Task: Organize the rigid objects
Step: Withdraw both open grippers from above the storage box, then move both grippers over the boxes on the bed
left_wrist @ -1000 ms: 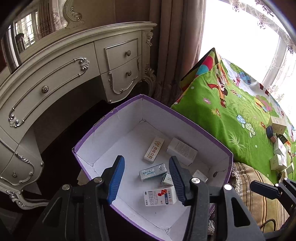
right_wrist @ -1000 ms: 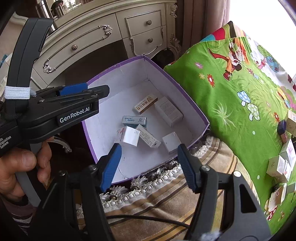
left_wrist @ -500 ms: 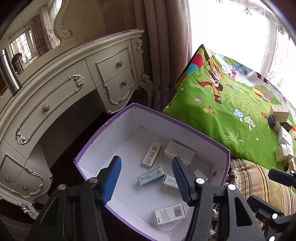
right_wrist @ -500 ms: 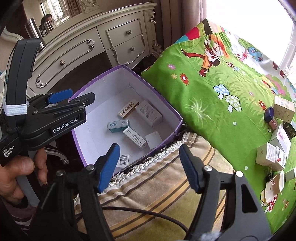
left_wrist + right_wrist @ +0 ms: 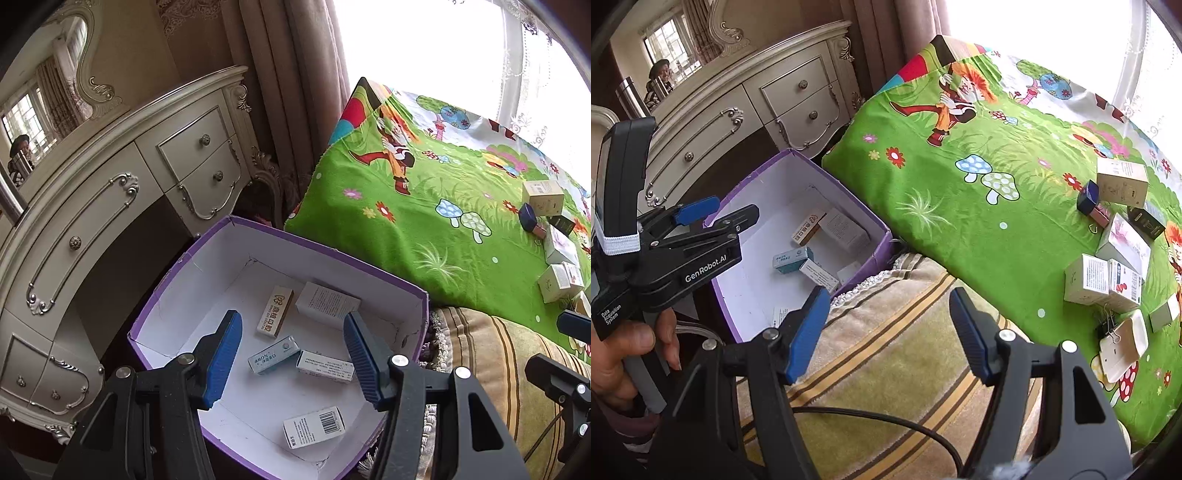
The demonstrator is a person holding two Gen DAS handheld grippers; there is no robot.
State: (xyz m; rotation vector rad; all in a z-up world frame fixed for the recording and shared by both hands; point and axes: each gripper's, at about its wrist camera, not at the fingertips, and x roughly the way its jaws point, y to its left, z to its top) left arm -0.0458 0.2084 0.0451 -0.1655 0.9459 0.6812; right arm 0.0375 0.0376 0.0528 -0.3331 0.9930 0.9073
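Left gripper (image 5: 291,354) hung empty with fingers apart above the purple box (image 5: 369,266) holding small cartons (image 5: 275,354), right gripper (image 5: 886,332) likewise spread and empty over striped blanket (image 5: 886,369), more cartons (image 5: 1102,284) lay on green cover (image 5: 942,221).

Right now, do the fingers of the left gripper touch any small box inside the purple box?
Apart. In the left wrist view, the left gripper hangs empty above the purple box, fingers spread; the small boxes lie on its floor below.
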